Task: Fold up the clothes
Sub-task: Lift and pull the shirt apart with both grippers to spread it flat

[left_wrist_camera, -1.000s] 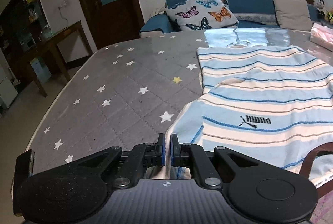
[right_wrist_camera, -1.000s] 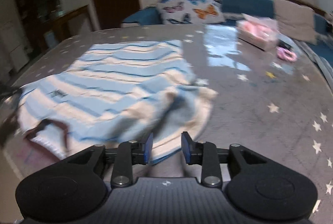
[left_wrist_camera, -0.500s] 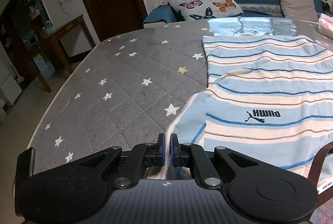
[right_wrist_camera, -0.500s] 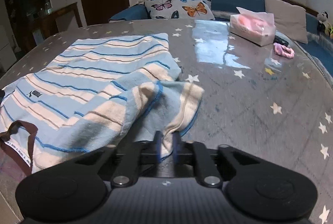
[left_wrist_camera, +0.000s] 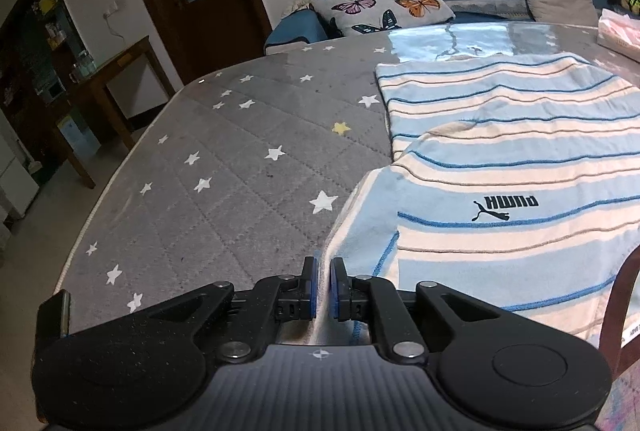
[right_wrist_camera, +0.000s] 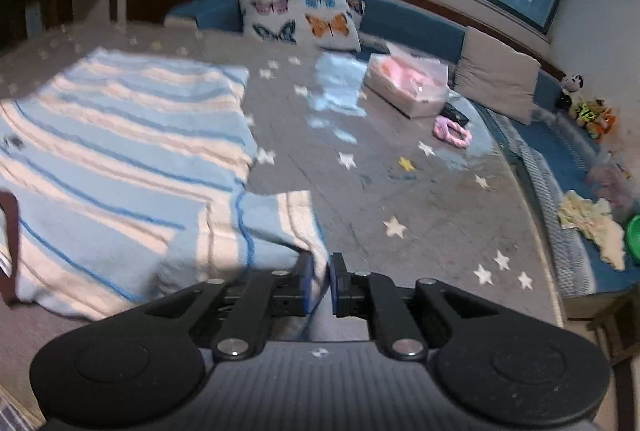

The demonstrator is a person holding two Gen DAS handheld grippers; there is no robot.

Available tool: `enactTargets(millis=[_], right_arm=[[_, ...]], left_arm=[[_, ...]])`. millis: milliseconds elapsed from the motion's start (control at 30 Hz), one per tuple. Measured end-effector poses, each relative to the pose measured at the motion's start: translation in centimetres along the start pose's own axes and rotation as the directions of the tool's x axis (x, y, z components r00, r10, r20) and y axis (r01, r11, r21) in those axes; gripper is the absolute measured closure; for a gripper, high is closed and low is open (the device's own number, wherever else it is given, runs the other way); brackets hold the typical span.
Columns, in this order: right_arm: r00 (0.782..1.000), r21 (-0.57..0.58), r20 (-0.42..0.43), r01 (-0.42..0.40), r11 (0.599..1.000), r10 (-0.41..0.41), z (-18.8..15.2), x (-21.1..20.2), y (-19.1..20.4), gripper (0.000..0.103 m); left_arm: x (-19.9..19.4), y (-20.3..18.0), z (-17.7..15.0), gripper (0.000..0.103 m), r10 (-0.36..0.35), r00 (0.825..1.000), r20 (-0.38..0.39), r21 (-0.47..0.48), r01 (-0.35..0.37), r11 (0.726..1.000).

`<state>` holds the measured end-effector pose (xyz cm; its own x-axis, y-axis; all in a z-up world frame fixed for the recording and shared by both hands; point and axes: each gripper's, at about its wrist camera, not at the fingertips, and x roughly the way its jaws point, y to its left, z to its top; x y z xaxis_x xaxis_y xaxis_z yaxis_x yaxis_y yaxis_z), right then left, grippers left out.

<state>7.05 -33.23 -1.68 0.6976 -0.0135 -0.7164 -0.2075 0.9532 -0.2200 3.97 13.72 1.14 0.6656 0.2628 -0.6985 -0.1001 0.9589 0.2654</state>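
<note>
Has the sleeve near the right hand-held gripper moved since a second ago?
Yes. The sleeve was bunched over the shirt; now it is pulled flatter toward the right hand-held gripper, with more starred table cover showing.

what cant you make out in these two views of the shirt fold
- Striped shirt: right side cut off by the left wrist view's edge.
- Shirt logo: motion-blurred in the right wrist view.
- Cloth edge inside the left tongs and right tongs: hidden by the pads.
- Pink box contents: blurred.
</note>
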Motion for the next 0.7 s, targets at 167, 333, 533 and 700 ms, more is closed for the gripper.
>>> enactTargets(millis=[167, 333, 533, 700], right_arm=[[0.997, 0.01, 0.054, -0.047, 0.999, 0.047, 0.1, -0.9, 0.7, 0.083], [0.986, -0.024, 0.061, -0.156, 0.987, 0.157, 0.1, -0.8, 2.3, 0.073], [0.975, 0.047, 0.065, -0.217, 0.975, 0.214, 0.0, 0.9, 2.4, 0.065], [0.981, 0.095, 0.068, -0.189, 0.977, 0.183, -1.5, -0.6, 0.7, 0.065]], left_arm=[[-0.7, 0.3, 0.2, 0.089, 0.021, 1.0, 0.015, -0.001, -0.021, 1.0], [-1.4, 0.3, 0.5, 0.071, 0.04, 0.998, 0.039, -0.013, -0.04, 0.999], [-2.5, -1.2, 0.9, 0.07, 0.002, 0.997, 0.073, 0.023, -0.004, 1.0], [-2.6, -2.5, 1.3, 0.067, -0.036, 0.995, 0.09, 0.044, 0.032, 0.998]])
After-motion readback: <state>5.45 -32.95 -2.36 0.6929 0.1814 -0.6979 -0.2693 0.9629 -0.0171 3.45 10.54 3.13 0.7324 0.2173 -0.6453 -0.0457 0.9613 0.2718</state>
